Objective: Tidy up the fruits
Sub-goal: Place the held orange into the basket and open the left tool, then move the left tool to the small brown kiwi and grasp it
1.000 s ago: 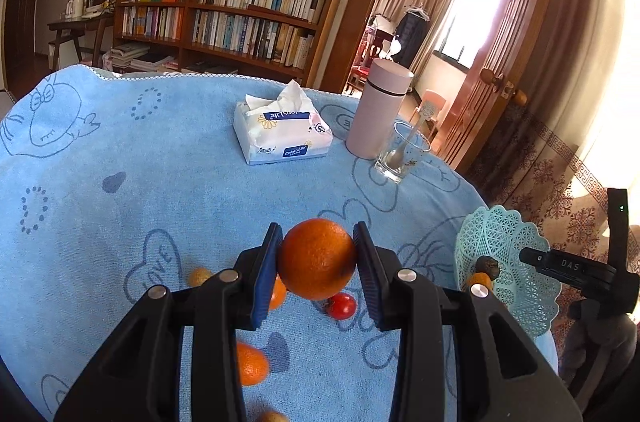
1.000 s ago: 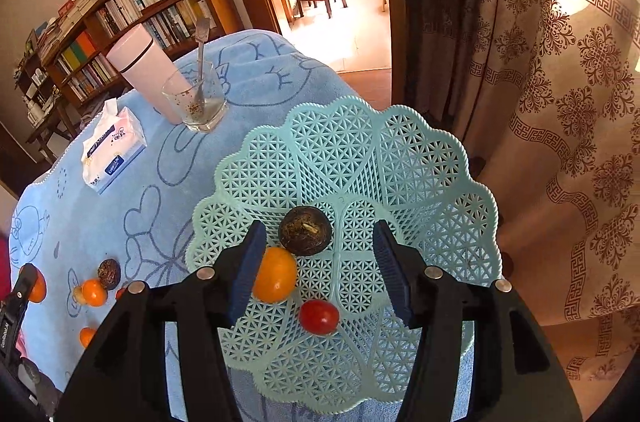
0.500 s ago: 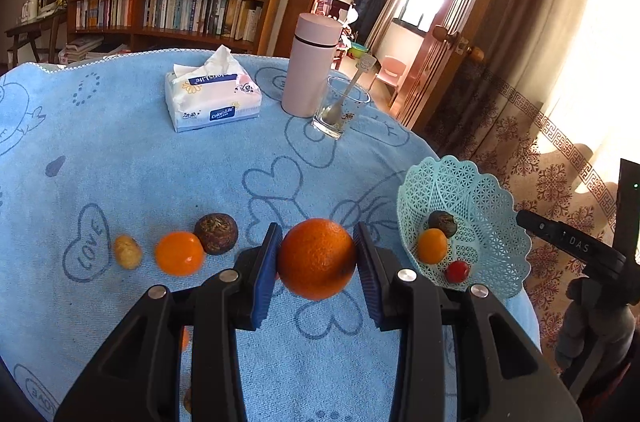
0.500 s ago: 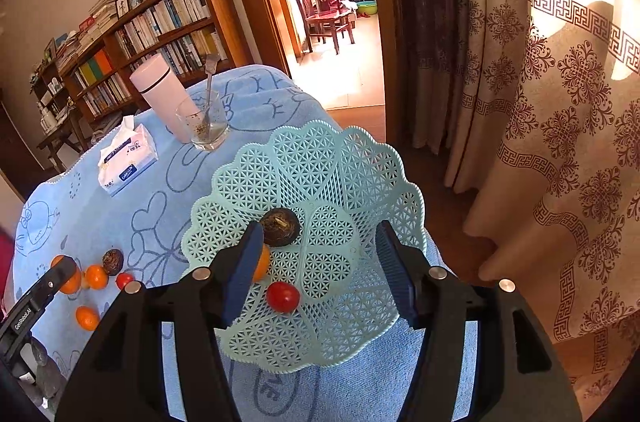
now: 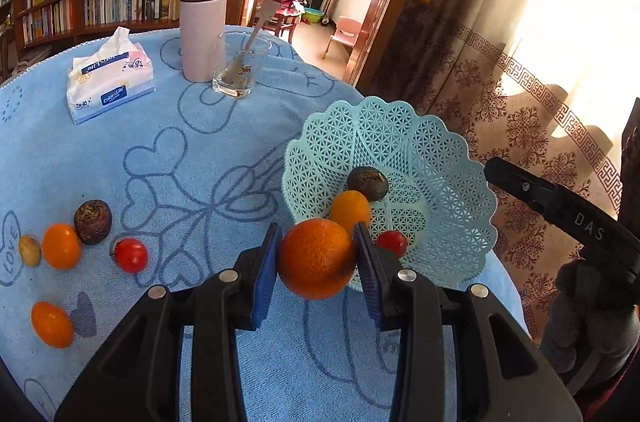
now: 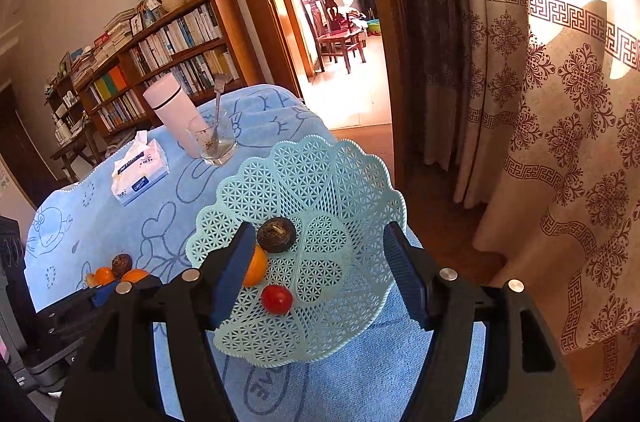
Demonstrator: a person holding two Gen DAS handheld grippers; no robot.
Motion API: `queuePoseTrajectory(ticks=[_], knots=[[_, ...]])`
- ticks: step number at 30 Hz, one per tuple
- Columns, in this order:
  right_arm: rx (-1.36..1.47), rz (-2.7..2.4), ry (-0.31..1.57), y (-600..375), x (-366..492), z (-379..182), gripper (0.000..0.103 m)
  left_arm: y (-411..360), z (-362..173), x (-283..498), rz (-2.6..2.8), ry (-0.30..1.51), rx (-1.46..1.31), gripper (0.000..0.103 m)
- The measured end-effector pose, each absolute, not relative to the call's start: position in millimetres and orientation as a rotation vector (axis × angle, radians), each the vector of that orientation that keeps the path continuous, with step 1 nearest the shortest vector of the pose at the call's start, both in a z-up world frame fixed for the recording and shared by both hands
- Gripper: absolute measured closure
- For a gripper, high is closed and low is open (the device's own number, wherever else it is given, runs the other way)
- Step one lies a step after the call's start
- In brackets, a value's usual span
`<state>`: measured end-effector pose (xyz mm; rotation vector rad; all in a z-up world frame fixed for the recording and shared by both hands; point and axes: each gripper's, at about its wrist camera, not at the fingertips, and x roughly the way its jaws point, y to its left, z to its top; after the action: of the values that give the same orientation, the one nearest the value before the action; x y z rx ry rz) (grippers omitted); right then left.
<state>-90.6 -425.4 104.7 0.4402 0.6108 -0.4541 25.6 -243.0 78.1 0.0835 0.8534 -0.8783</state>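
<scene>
My left gripper [image 5: 316, 234] is shut on a large orange [image 5: 316, 258], held above the blue cloth just in front of the near rim of the mint lattice basket [image 5: 400, 142]. A dark round fruit [image 5: 367, 183], a small orange [image 5: 350, 208] and a cherry tomato [image 5: 392, 242] lie in the basket. My right gripper [image 6: 320, 234] hovers over the basket [image 6: 320, 166], its jaws wide apart with nothing between them. Several loose fruits lie at the left on the cloth: a dark fruit [image 5: 93, 221], two small oranges [image 5: 61, 246], a tomato [image 5: 130, 255] and a little yellowish fruit [image 5: 29, 250].
At the back of the table stand a tissue pack [image 5: 110, 82], a pink flask [image 5: 202, 22] and a glass with a spoon [image 5: 238, 70]. The basket sits near the table's right edge, with a patterned curtain [image 6: 560, 142] and an open doorway beyond.
My left gripper carried the orange to the right, from over the loose fruits up to the basket. My right gripper drew back from the basket and its jaws spread wider.
</scene>
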Motion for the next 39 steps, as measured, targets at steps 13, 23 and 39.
queuePoseTrajectory(ticks=[13,23,39], knots=[[0.532,-0.462,0.582,-443.3,-115.4,92.3,0.035,-267.7,83.0,15.1,-0.883,0.796,0.073,0.033],[0.532,-0.416,0.576,-423.9,-111.1,95.2,0.034,-200.8,109.2,45.9,-0.659,0.695,0.003,0.021],[0.475,-0.313,0.598,-369.6,-79.7,105.5,0.034,-79.1,127.1,85.9,-0.421,0.656,-0.102,0.013]])
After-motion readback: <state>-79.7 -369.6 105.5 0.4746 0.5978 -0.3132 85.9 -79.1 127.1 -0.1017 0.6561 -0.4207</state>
